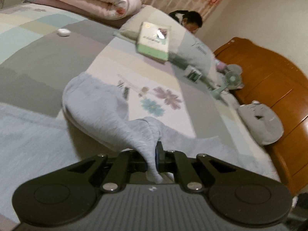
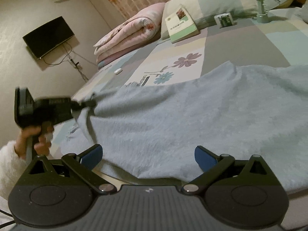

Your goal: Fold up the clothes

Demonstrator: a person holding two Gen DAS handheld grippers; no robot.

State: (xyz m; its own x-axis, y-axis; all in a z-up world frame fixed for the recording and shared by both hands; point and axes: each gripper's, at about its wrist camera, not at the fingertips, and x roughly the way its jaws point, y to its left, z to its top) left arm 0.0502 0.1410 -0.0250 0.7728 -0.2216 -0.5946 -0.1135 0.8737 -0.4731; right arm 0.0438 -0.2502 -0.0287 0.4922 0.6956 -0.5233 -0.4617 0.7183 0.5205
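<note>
**Sleeve pinched, garment spread on the bed**

The pale blue-grey garment (image 2: 192, 119) lies spread across the near part of the bed (image 2: 250, 44); its sleeve (image 1: 107, 111) runs from the far left to your left tongs (image 1: 154, 156), which are clamped on the gathered cuff end. Judged from its drape, the fleecy knit is light, limp and not slippery; take it at cuffs, hems or shoulder seams, not mid-panel. Your right tongs (image 2: 148, 156) stand wide apart over the near hem, gripping nothing. Beyond lie a patchwork bedsheet with printed flowers, a glossy book (image 2: 181, 24) on a pillow (image 2: 211, 3), a rolled pink quilt (image 2: 130, 32), and a small fan (image 2: 259, 0).
</note>
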